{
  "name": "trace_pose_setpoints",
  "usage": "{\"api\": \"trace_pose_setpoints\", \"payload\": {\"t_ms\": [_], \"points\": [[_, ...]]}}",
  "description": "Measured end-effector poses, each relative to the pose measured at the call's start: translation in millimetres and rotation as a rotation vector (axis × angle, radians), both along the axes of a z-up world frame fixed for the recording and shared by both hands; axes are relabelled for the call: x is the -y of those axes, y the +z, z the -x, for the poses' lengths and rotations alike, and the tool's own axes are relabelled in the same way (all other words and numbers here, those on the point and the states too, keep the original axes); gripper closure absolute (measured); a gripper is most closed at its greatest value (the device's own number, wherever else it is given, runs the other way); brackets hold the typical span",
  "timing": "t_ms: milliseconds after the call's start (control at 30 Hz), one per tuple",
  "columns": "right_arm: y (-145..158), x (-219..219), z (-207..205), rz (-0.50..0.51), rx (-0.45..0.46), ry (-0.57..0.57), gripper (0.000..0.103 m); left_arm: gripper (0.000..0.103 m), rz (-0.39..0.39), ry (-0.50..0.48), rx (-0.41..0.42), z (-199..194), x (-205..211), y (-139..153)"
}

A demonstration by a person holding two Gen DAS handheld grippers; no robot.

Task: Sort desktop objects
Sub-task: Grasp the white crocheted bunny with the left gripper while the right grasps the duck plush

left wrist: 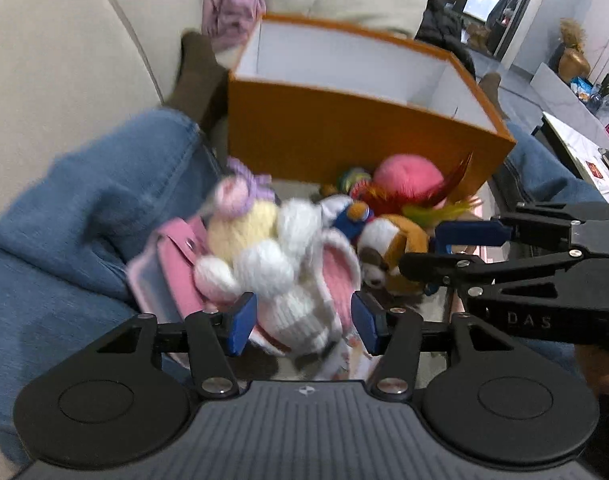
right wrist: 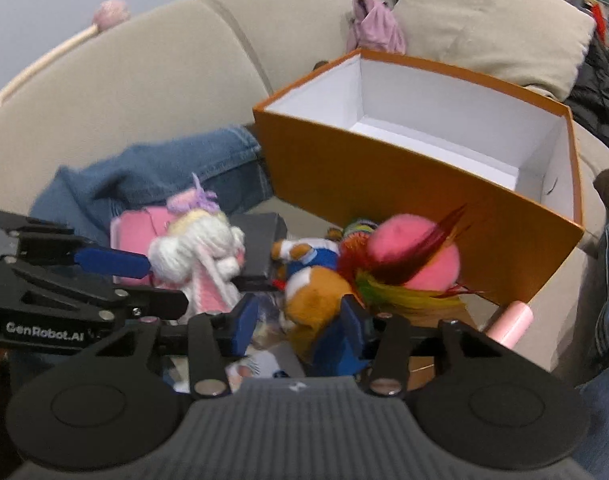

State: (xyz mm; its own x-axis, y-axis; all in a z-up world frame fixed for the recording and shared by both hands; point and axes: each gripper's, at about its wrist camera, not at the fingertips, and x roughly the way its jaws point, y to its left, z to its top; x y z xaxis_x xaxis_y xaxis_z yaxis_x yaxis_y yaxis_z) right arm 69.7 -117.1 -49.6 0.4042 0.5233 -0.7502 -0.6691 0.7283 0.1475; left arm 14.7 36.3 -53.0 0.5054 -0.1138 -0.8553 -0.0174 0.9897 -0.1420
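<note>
A white knitted bunny (left wrist: 292, 276) with pink ears lies between the blue pads of my left gripper (left wrist: 302, 322), whose jaws stand around it; it also shows in the right wrist view (right wrist: 208, 256). A brown and white plush dog (right wrist: 316, 300) sits between the pads of my right gripper (right wrist: 300, 324), whose jaws close in on its sides; it also shows in the left wrist view (left wrist: 388, 248). An empty orange box (right wrist: 384, 176) with a white inside stands just behind the toy pile. A pink ball with feathers (right wrist: 412, 256) lies against the box.
A pink case (left wrist: 172, 276) lies left of the bunny. A pink tube (right wrist: 512, 322) lies at the right. A person's jeans-clad legs (left wrist: 84, 208) flank the pile. A beige sofa (right wrist: 144, 80) with a purple cloth (right wrist: 378, 26) is behind the box.
</note>
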Motion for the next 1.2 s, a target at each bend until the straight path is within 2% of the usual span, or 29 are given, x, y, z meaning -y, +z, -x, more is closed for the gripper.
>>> {"api": "trace_pose_setpoints", "payload": {"t_ms": [100, 200, 300, 467, 500, 700, 767, 833, 867, 900, 967, 1100, 1200], "points": [[-5, -3, -6, 0.038, 0.04, 0.04, 0.054, 0.038, 0.032, 0.043, -0.029, -8, -3, -8], [-14, -5, -18, 0.058, 0.019, 0.067, 0.054, 0.034, 0.071, 0.074, -0.047, -14, -5, -11], [-21, -4, -25, 0.045, -0.006, 0.096, 0.054, 0.027, 0.079, 0.073, -0.058, -19, -2, -13], [-34, -1, -37, 0.002, -0.05, 0.114, 0.051, 0.027, 0.074, 0.127, -0.103, -33, -5, -25], [-36, 0, -40, -0.012, -0.066, 0.118, 0.051, 0.024, 0.073, 0.131, -0.107, -35, -5, -26], [-40, 13, -45, -0.036, -0.156, 0.126, 0.05, 0.014, -0.008, 0.089, -0.108, -40, 6, -32], [-42, 14, -43, -0.033, -0.172, 0.136, 0.05, 0.013, -0.06, 0.059, -0.104, -40, 14, -35], [-44, 13, -39, -0.023, -0.156, 0.142, 0.049, 0.016, -0.093, 0.026, -0.114, -43, 21, -42], [-44, 12, -38, -0.017, -0.146, 0.145, 0.049, 0.02, -0.085, 0.026, -0.13, -44, 21, -46], [-44, 11, -37, -0.014, -0.139, 0.147, 0.049, 0.031, -0.069, 0.023, -0.139, -44, 20, -48], [-44, 14, -33, -0.015, -0.131, 0.14, 0.05, 0.035, -0.065, 0.028, -0.13, -40, 18, -46], [-34, 16, -22, -0.007, -0.086, 0.139, 0.053, 0.038, -0.061, 0.041, -0.089, -27, 8, -29], [-22, 10, -4, 0.038, 0.024, 0.172, 0.054, 0.038, -0.034, 0.058, -0.054, -16, -3, -14]]}}
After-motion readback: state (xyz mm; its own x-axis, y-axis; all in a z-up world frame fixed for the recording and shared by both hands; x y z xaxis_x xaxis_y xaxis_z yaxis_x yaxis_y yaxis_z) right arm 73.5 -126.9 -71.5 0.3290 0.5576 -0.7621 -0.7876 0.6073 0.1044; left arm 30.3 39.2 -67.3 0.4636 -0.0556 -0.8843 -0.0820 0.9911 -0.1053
